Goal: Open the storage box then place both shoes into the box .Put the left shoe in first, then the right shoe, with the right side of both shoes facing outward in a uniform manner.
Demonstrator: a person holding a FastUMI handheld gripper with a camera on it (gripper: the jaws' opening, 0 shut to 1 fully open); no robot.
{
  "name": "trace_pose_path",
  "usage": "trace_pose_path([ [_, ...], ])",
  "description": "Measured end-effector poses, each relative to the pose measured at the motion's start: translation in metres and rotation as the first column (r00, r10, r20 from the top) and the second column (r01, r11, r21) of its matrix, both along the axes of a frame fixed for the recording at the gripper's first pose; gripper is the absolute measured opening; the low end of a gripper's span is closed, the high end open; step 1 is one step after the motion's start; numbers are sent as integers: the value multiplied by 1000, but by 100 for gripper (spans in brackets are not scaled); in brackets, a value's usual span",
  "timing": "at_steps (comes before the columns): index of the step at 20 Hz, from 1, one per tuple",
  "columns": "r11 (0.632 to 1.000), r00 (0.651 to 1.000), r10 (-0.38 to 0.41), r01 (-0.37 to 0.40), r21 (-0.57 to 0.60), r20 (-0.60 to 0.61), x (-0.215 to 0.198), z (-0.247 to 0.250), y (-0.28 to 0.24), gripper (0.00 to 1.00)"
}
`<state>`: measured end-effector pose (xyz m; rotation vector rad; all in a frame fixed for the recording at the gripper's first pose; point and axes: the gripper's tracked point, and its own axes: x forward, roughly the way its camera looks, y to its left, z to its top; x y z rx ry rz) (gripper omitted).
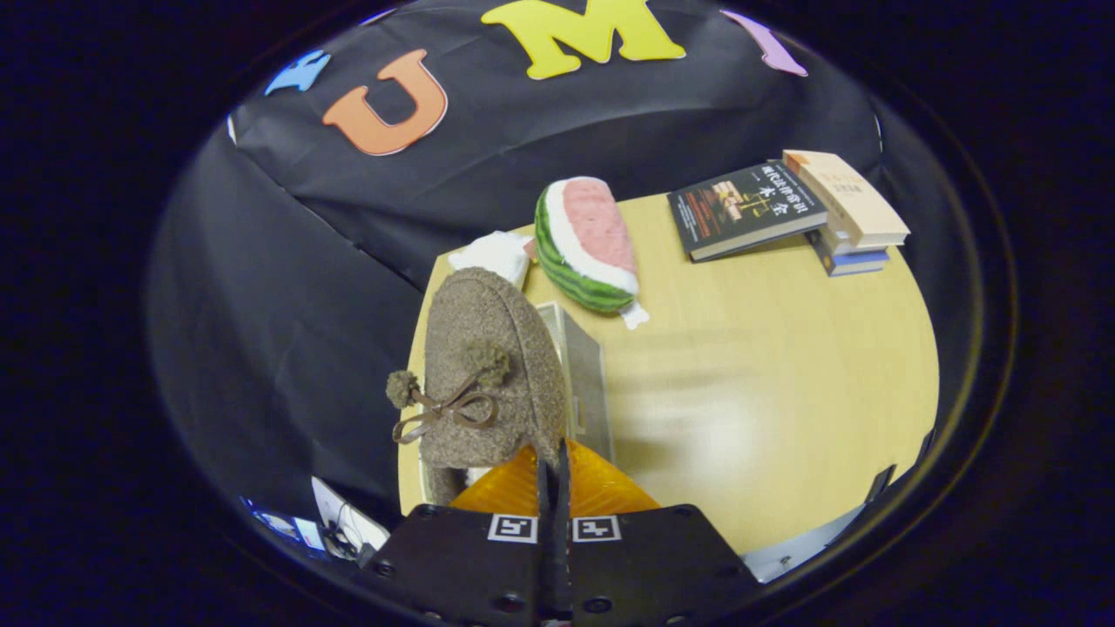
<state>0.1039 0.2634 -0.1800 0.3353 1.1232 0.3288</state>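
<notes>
Currently a fuzzy brown shoe (pixel 488 366) with a pom-pom bow is held just ahead of the gripper (pixel 553 475), whose fingers are pressed together on its heel edge. It hangs above the pale storage box (pixel 585 374) on the wooden table (pixel 784 366); a steady, level lowering is advised. A plush watermelon slice (pixel 585 244) and stacked books (pixel 788 209) lie beyond

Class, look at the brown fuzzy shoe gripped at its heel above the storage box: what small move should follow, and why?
Probably lower it. The hand-held gripper is shut on the heel edge of the shoe, which hangs toe-away over the storage box at the table edge. The shoe seems held above the box, not resting in it, so easing it down comes before releasing.
</notes>
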Motion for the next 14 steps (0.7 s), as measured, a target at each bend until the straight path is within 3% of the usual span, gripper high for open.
trace_pose_path([
  [5,994,995,-71,65,-93,-68,11,-51,35,0],
  [14,943,983,-165,133,-306,-81,21,-122,57,0],
])
